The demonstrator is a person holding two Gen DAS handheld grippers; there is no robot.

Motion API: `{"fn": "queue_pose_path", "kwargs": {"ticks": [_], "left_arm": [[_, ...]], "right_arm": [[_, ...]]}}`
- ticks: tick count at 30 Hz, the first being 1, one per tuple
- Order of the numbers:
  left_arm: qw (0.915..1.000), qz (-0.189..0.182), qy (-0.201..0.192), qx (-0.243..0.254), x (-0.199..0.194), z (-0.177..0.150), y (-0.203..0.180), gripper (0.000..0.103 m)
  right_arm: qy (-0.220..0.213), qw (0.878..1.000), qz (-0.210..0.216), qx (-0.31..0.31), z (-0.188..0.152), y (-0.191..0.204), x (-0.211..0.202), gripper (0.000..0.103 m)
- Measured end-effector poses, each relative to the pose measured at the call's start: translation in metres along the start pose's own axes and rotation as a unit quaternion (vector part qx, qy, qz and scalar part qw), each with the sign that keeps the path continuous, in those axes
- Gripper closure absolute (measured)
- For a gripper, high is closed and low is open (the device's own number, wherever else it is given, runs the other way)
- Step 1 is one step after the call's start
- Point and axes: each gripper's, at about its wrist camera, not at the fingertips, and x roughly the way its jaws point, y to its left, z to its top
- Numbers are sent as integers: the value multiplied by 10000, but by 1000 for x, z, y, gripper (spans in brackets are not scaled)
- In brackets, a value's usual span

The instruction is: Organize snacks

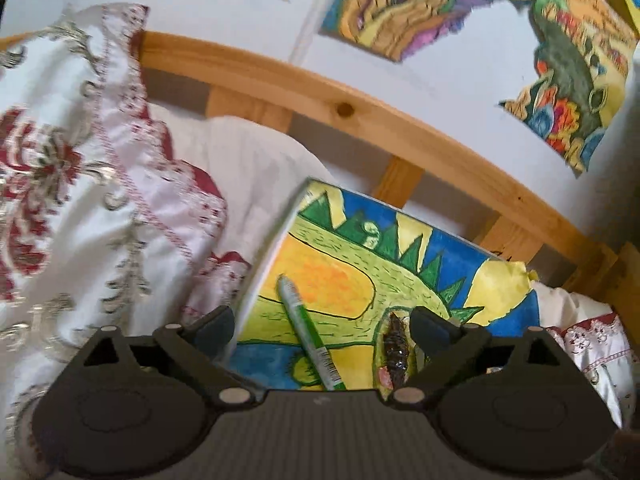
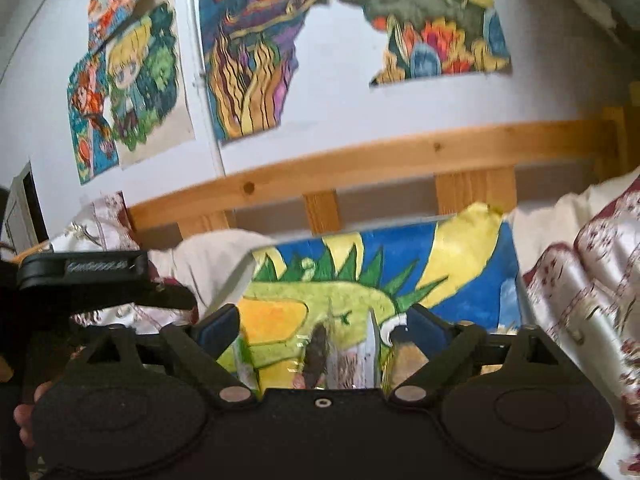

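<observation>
A long green and white wrapped snack stick (image 1: 310,334) lies on a painted board with a green dragon (image 1: 384,264). A dark brown snack piece (image 1: 396,350) lies on the board close to my left gripper's right finger. My left gripper (image 1: 322,330) is open just above the board, with the green stick between its fingers but not touched. My right gripper (image 2: 320,330) is open over the same board (image 2: 460,280). Between its fingers lie a dark snack piece (image 2: 316,354) and a shiny wrapper (image 2: 360,356), blurred.
The board rests on a bed with white and red embroidered pillows (image 1: 80,200) (image 2: 592,280). A wooden bed rail (image 1: 360,120) (image 2: 400,156) runs behind. Colourful drawings (image 2: 248,52) hang on the white wall. The left gripper's body (image 2: 92,276) shows at the right view's left edge.
</observation>
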Motion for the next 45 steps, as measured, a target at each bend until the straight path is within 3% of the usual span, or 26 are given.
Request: {"fn": "queue_pose_path", "kwargs": {"ticks": [3,18,22,35,45], "left_arm": [[9999,83,-99,94,-22,-4,6,2],[9964,455,-504,498,-122,-38,27,1],[9941,725,-690,424,-141,-47,27,1],[9923,1058,-603,243,-190,-69,44,1],[9938,975,-426,332,-205,-81,48,1]], "right_arm": [[-144,9998,-53,-95,3,9,-13,1],[-260,9987,69,-432,4,57,-61,1],[-301,9977,27,-615,2,66,-78,1],[-154,9970,-43,-754,-17,72,-128,1],[52,9973,-30,-732,-27,75,-156,1]]}}
